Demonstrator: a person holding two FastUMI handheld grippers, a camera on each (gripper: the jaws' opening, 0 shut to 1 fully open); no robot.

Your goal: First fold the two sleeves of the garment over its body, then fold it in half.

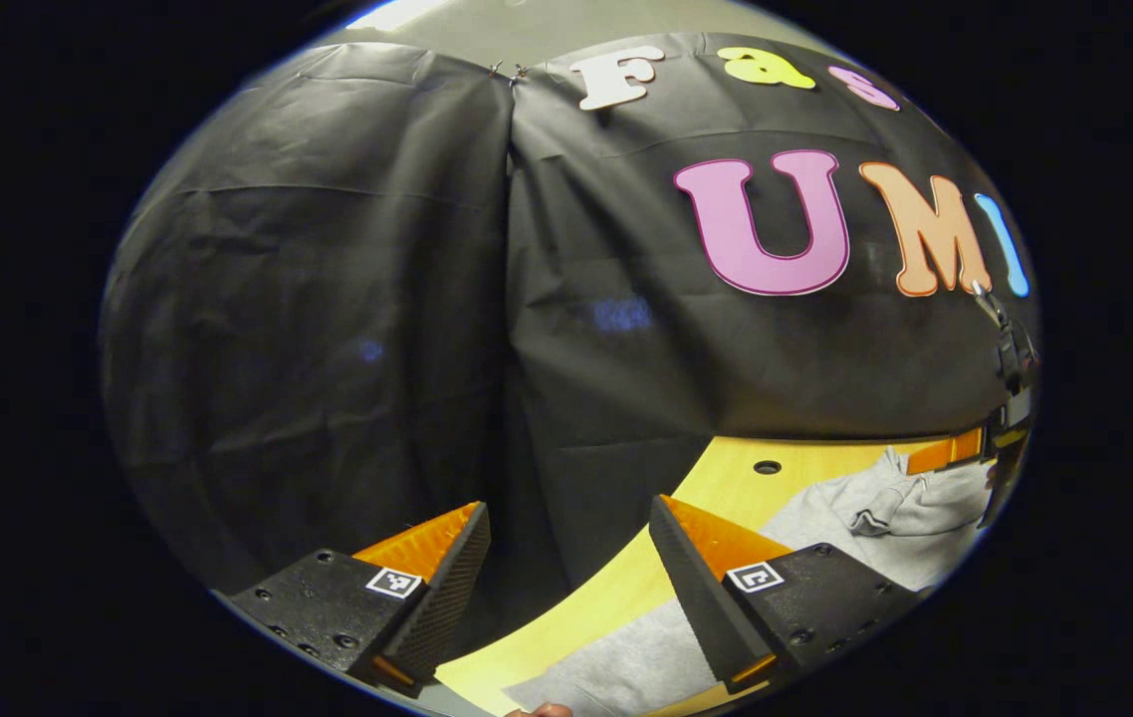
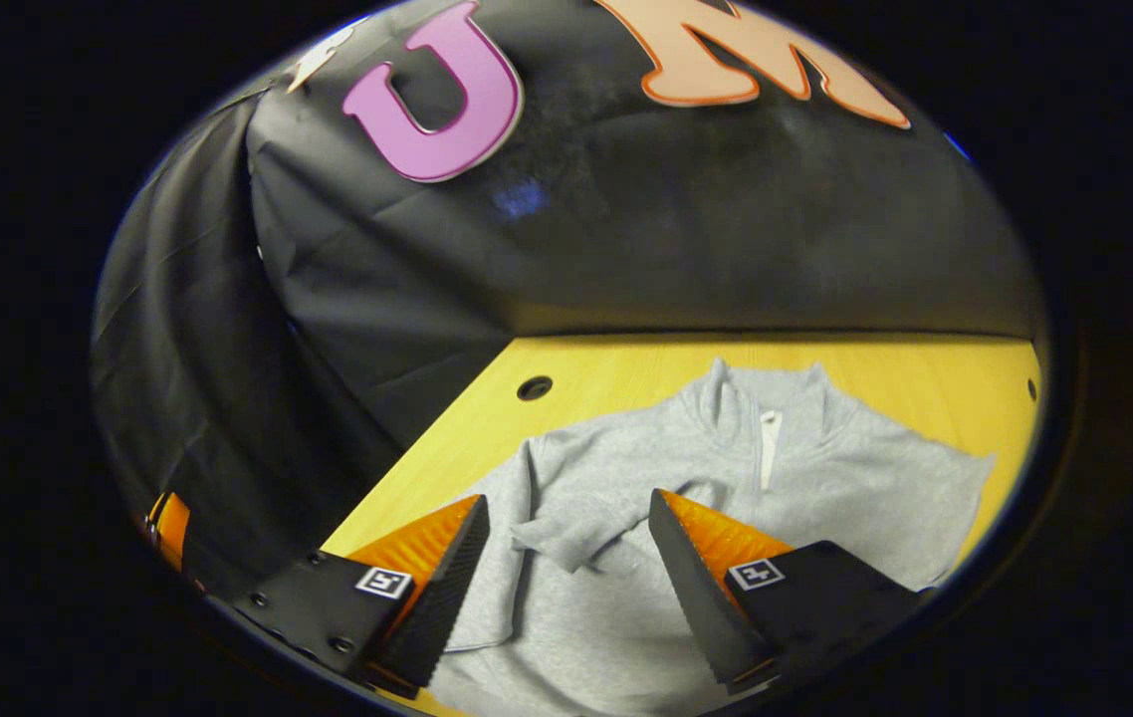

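Black cloth (image 2: 626, 239) hangs all around as the wall of the booth. Below it sits a yellow wooden table (image 2: 905, 378) with a small round hole (image 2: 534, 387) near the cloth.

On the table lies a grey garment (image 2: 805, 478), spread flat with its collar (image 2: 764, 390) toward the far wall. One sleeve (image 2: 566, 528) on the side near the hole is bent over onto the body. In the left gripper view the garment (image 1: 885, 518) lies off to the right side, and a bit of it shows low down by the fingers.

The right gripper (image 2: 568, 558) hangs over the garment with its two fingers wide apart and nothing between them.

The left gripper (image 1: 568, 558) is wide open too, holding nothing, out by the table's edge and facing the cloth.

No boxes or bowls sit on the table.
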